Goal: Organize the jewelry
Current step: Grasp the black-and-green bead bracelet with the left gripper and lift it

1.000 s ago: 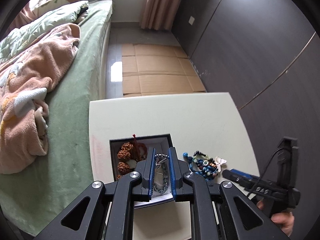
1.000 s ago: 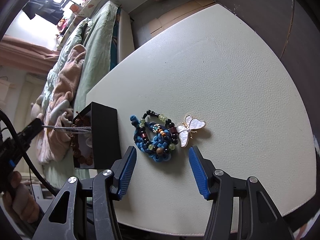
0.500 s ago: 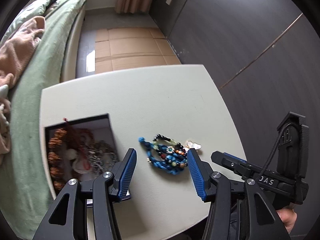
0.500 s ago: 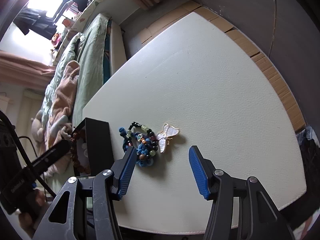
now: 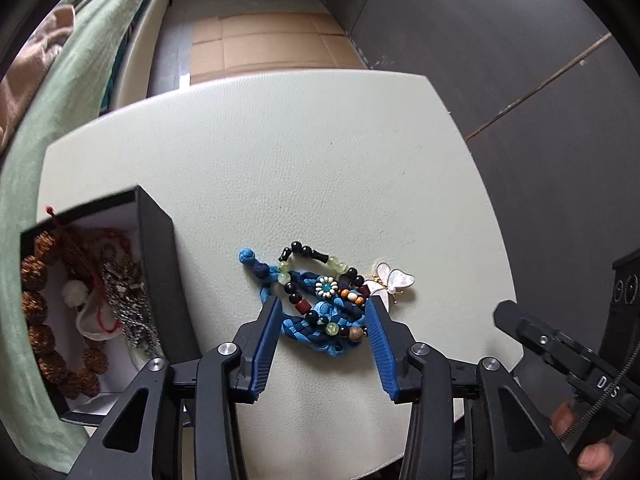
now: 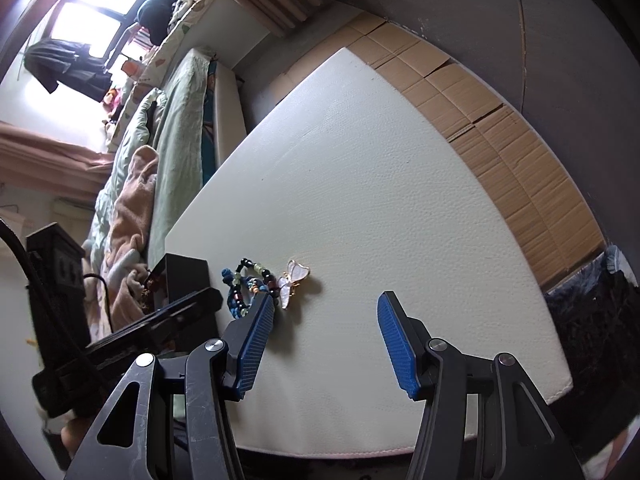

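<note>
A blue braided bracelet with mixed beads (image 5: pixel 320 304) lies on the white table (image 5: pixel 304 160); it also shows in the right wrist view (image 6: pixel 246 286). A white butterfly brooch (image 5: pixel 394 282) touches its right side, also seen from the right wrist (image 6: pixel 294 282). My left gripper (image 5: pixel 324 312) is open, its jaws straddling the bracelet just above the table. A black jewelry box (image 5: pixel 154 280) at the left holds brown seed beads (image 5: pixel 34 304), a red cord and a silver chain (image 5: pixel 126 308). My right gripper (image 6: pixel 326 308) is open and empty, right of the brooch.
A bed with green cover (image 5: pixel 76 92) and pink blanket (image 6: pixel 128 196) runs along the table's left side. Cardboard sheets (image 5: pixel 260 40) cover the floor beyond the table. A dark wall (image 5: pixel 500 60) stands to the right. The right gripper's body (image 5: pixel 560 356) shows at lower right.
My left gripper let go of the silver chain into the box, opened, and moved right over the bracelet. My right gripper pulled back and to the right, still open.
</note>
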Motion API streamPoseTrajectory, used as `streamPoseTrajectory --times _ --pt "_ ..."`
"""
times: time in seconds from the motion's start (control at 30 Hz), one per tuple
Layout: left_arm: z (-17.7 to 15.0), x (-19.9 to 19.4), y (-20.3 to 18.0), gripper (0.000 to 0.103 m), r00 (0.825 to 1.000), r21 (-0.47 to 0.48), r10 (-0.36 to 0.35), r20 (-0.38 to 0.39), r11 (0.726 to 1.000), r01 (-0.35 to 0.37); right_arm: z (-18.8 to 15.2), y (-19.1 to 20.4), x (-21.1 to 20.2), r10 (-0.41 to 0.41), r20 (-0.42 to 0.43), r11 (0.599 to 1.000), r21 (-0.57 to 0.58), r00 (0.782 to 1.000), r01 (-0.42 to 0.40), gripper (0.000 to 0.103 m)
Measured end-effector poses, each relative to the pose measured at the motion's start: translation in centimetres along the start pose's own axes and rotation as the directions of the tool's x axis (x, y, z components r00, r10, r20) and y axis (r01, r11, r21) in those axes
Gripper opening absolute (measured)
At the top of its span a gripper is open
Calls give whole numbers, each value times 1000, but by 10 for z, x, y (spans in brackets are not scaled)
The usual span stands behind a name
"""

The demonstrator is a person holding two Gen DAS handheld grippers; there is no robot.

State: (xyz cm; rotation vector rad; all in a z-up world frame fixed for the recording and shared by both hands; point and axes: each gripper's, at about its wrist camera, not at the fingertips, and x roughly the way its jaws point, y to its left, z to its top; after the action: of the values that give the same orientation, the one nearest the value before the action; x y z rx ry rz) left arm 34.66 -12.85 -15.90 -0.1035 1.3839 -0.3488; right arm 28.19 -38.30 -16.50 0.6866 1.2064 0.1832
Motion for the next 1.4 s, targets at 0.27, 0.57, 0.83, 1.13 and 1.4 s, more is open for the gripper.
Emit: streamPoseTrajectory --times 0.27,0.57,0.83,1.13,1.4 --pt "1 23 2 28 999 -28 18 -44 999 -19 1 -8 -4 -3 10 1000 14 1000 3 55" --pt "4 19 6 8 999 -60 -41 -8 997 41 1 2 3 -6 -1 1000 -2 1000 6 55" --pt "2 -30 14 8 988 -31 -134 79 990 137 1 17 17 -26 -16 999 -28 1000 26 55" --pt "3 -70 42 8 962 -27 -194 191 979 203 4 30 38 -69 -30 997 -32 997 69 54" --pt "-1 -92 50 8 940 -23 -241 239 967 254 9 35 55 -68 -38 998 -4 997 68 45"
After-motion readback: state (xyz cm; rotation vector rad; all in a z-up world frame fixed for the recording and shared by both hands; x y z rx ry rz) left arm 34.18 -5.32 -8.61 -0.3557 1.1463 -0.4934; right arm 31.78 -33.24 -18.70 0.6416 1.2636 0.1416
